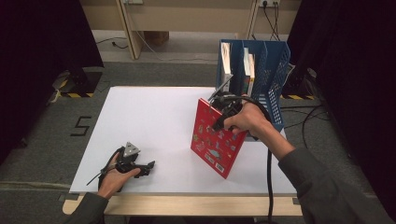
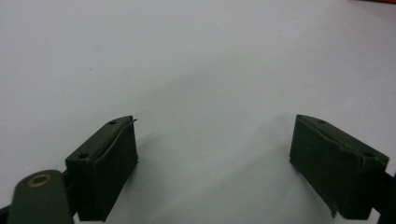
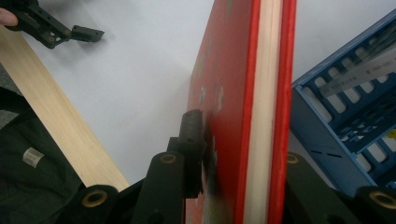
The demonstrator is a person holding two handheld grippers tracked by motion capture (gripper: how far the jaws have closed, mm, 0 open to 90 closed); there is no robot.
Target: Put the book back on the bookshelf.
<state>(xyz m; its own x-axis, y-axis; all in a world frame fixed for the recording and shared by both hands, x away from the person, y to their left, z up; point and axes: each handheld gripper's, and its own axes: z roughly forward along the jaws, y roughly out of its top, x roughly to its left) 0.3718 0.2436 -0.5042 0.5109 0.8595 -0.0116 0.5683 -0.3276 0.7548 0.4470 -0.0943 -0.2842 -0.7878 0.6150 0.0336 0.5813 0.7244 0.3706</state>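
At lower left of the high view, the left gripper rests released on the white surface. Centre frame, the right gripper grasps one red hardcover book, tilted. Beyond, upper right, one blue plastic basket holds upright books.

Left gripper laid low near the front edge, fingers spread wide with nothing between, right gripper raised at mid-height, fingers clamped tight, right forearm stretched forward.
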